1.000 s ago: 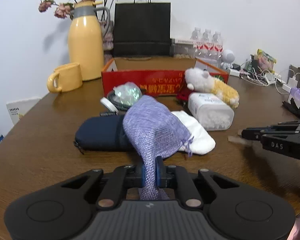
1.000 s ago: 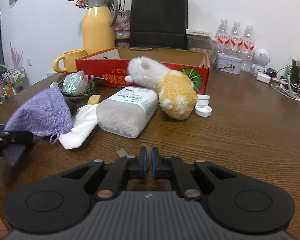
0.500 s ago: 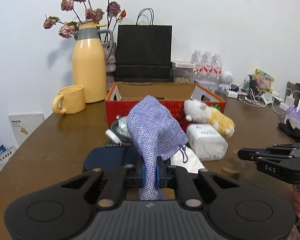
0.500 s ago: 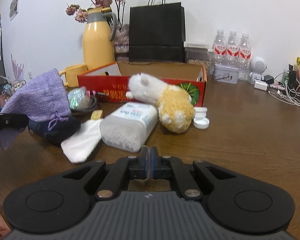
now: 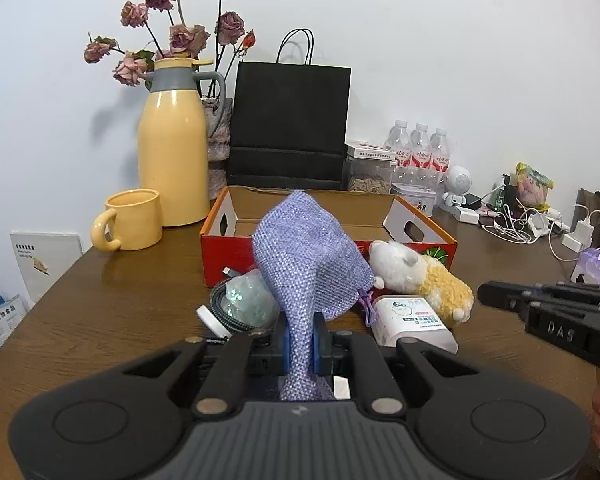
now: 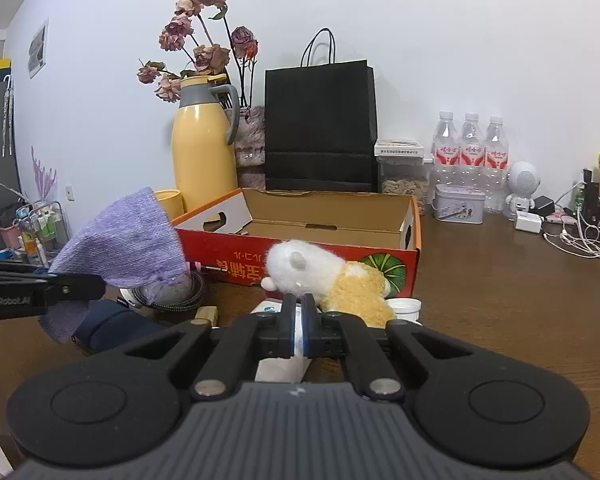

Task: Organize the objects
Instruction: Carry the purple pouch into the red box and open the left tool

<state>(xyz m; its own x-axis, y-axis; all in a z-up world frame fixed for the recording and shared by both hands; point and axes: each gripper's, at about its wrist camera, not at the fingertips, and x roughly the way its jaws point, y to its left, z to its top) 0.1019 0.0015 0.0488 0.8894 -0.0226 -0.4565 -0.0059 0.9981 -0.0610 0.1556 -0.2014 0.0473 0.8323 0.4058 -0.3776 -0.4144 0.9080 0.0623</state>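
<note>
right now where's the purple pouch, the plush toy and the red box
purple pouch [image 5: 308,256], left wrist view, middle of the knit body
plush toy [image 6: 300,266], right wrist view, white head
red box [image 6: 414,220], right wrist view, right wall rim

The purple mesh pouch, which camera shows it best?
Left wrist view: the purple mesh pouch fills the centre, pinched in the left gripper. The right wrist view shows it side-on at the left edge, partly hidden.

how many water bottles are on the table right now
3. They stand side by side at the back of the table by the wall, right of the black paper bag: left bottle, middle bottle, right bottle. Others could be hidden behind the clutter.
</note>
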